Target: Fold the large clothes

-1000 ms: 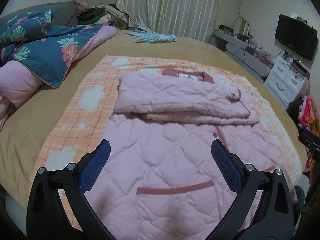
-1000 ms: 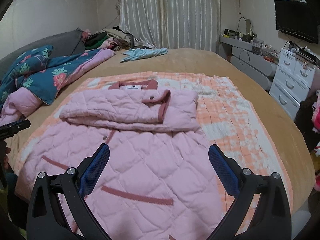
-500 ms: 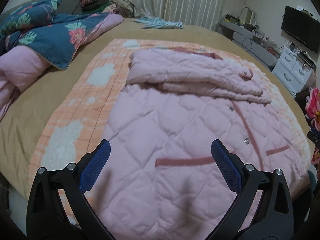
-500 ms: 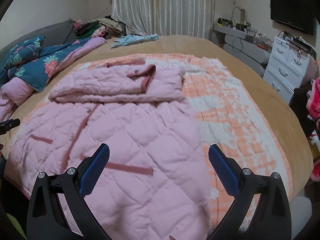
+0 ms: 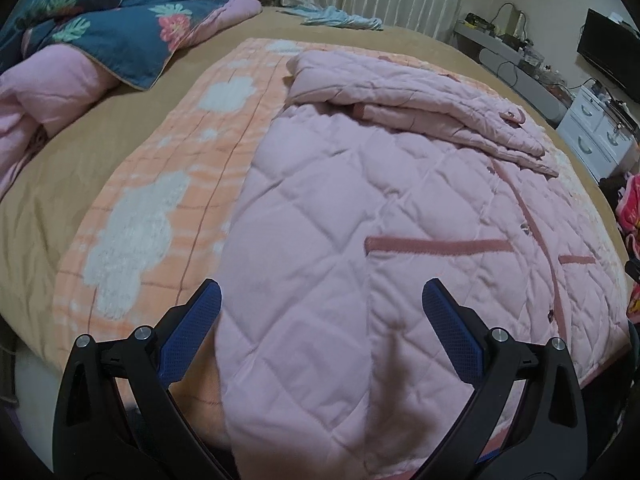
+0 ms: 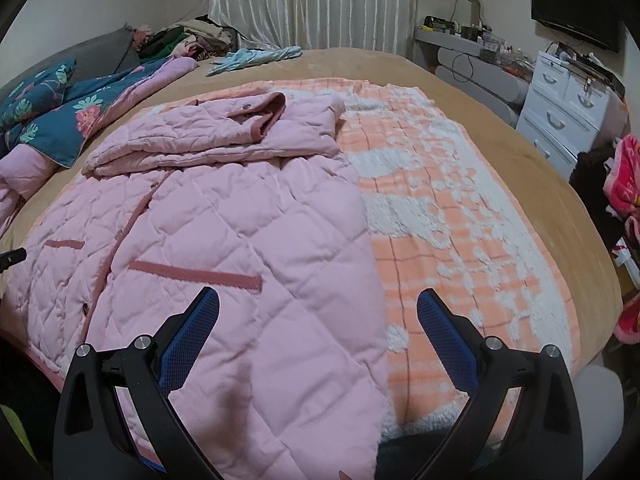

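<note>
Dropping lower toward the near edge of the bed (image 5: 100, 152), the left gripper (image 5: 322, 322) and right gripper (image 6: 318, 326), both wide open and empty, now hang over the pink coat's (image 5: 360, 208) bottom corners, ready to grab.

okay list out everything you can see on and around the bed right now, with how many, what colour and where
Quilted coat: one, pink with darker pink trim, flat on the blanket, sleeves folded across the chest.
Blanket: one, orange and white check, under the coat.
Bed cover: one, tan, under the blanket.
Floral duvet: one, dark blue with pink lining, bunched on the far left of the bed.
Light blue garment: one, far end of the bed.
Curtains: white, back wall.
Drawer unit: one, white, right of the bed.
TV: one, black, right wall.
Left tongs: open, over the coat's near left hem.
Right tongs: open, over the coat's near right edge.
</note>
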`<state>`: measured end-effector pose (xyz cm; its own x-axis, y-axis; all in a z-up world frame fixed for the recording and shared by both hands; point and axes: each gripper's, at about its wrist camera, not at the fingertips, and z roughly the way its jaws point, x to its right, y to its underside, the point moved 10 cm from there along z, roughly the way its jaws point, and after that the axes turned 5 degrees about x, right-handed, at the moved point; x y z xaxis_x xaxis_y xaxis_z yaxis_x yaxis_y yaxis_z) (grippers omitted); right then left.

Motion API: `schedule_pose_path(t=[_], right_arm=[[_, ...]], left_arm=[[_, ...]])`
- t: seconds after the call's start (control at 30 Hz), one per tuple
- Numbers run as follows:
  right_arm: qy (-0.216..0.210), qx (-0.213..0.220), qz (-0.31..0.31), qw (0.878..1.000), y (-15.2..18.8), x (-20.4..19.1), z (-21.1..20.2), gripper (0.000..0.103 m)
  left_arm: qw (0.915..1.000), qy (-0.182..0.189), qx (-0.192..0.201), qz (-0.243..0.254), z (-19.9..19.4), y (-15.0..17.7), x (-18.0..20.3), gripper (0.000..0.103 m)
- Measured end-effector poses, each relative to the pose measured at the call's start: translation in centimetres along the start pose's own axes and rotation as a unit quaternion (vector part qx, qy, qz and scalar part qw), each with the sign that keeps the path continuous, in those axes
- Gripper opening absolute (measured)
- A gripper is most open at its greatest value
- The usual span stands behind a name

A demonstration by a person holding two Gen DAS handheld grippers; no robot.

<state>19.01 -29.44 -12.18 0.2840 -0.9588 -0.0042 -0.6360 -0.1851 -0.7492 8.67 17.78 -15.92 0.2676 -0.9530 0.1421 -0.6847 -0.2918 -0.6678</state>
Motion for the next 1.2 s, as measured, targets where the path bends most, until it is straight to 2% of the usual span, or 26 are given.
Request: schedule_pose_path(t=[0.23, 0.4, 0.7, 0.77, 0.87, 0.93, 1.07, 1.2], right_arm=[[0.003, -0.026, 0.002, 1.0, 2.6, 1.3, -0.3, 0.099], [-0.008, -0.075, 0.007, 0.997, 5.7, 1.8, 0.4, 0.099], [-0.056, -0.142, -0.011, 0.988, 8.8, -0.3, 0.9, 0.096], [-0.069, -0.149, -0.017, 0.986, 9.3, -1.0, 0.9, 0.083], [-0.077, -0.155, -0.016, 0.985, 9.8, -1.5, 0.7, 0.074], [-0.083, -0.151, -0.024, 0.985, 9.8, -1.9, 0.4, 0.061], [-0.096, -0.126, -0.032, 0.987, 9.0, -2.7, -0.7, 0.036], [-0.133, -0.074, -0.025, 0.988, 6.2, -4.0, -2.8, 0.025]], left_arm=[[0.9992, 0.007, -0.03, -0.026, 0.3, 2.0, -1.1, 0.095], [0.9986, 0.013, -0.039, -0.033, 0.3, 2.7, -1.2, 0.095], [0.9973, 0.022, -0.059, -0.038, -0.5, 4.6, -1.3, 0.095], [0.9968, 0.024, -0.065, -0.041, -0.6, 5.1, -1.4, 0.095], [0.9963, 0.027, -0.071, -0.041, -0.6, 5.7, -1.3, 0.095], [0.9963, 0.028, -0.073, -0.037, -0.8, 5.9, -1.3, 0.095], [0.996, 0.034, -0.076, -0.033, -0.6, 6.0, -0.9, 0.095], [0.9944, 0.049, -0.09, -0.025, 0.0, 6.4, 0.0, 0.095]])
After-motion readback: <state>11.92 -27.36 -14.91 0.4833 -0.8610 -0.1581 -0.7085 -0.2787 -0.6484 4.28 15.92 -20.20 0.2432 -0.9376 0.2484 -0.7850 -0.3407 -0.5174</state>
